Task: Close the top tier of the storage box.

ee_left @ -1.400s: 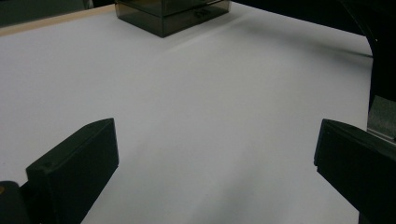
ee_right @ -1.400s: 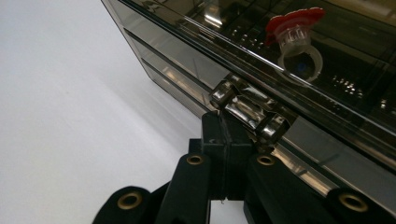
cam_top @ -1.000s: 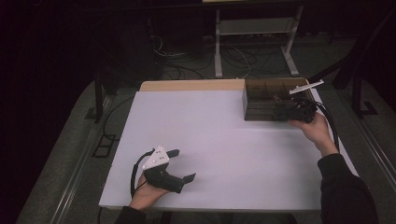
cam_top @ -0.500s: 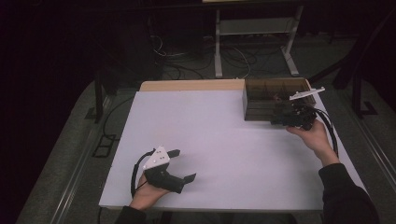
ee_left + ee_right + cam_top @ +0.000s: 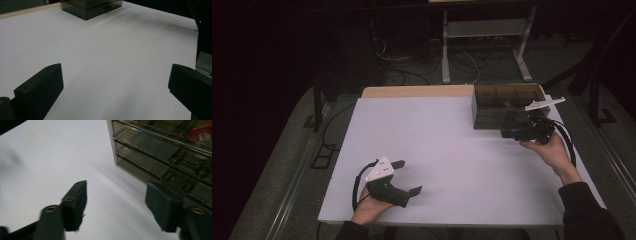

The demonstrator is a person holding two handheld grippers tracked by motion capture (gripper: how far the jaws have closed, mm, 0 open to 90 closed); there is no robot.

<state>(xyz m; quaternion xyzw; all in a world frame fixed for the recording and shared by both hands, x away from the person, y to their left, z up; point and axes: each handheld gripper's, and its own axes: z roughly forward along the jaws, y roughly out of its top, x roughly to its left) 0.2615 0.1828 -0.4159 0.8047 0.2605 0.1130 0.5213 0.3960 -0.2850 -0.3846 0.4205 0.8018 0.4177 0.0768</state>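
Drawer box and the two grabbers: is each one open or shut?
Drawer box: the drawers look pushed in; something red lies inside near the top.
Right gripper: open, nothing between the jaws, which have just been opening.
Left gripper: open wide over the bare table, holding nothing.

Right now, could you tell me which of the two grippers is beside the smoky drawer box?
The right gripper, at the table's far right: its open jaws sit at the drawer box's front. The left gripper rests far away by the near edge.

Overhead forward; gripper cameras low (sharing drawer box (image 5: pixel 507 106)).
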